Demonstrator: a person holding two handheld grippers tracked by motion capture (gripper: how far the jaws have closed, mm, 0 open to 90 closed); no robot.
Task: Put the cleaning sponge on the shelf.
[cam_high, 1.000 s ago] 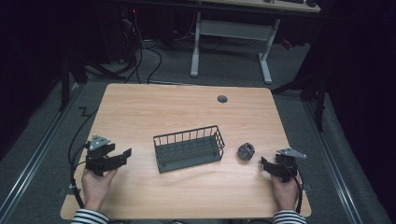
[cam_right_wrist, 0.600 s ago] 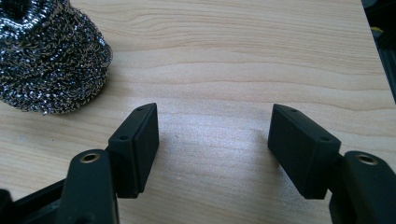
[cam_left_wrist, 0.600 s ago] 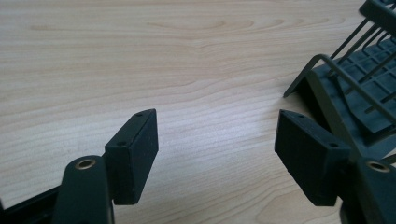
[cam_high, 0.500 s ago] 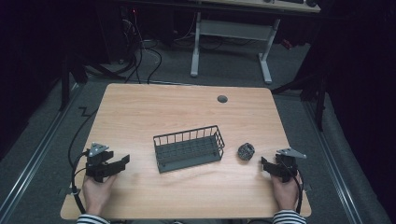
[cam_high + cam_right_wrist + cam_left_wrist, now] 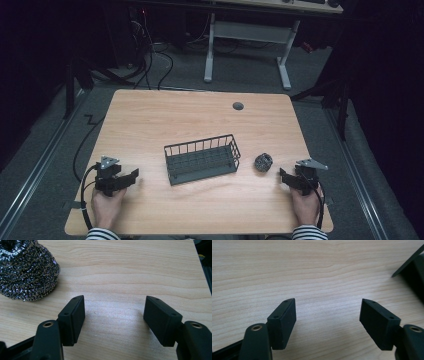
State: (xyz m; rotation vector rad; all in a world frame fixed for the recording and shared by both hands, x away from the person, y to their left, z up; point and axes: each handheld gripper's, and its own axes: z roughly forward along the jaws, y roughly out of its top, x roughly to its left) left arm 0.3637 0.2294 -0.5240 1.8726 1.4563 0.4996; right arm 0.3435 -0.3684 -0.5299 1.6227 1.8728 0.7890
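Both grippers sit low at the near edge of the wooden table, one in each of the person's hands. At the right, the right gripper has its jaws spread with nothing but bare wood between them; its own view shows the two black pads standing apart over the grain. Just beyond and to one side of those jaws lies a steel wool scourer, a shiny tangled ball resting on the table top, near the gripper but not touching it. In the right gripper view the scourer fills the upper left corner, clear of the nearer pad.

Across the table, the left gripper is also spread wide and holds nothing; its jaws have just been opening a little further, with only table between them. Its pads hover close over the wood, and a dark edge of the basket shows at the far right of that view.

Between the two hands, in the middle of the table, stands a dark wire basket, set at a slight angle. The scourer lies just beside its right end, outside it. A small round grey grommet sits near the far edge.
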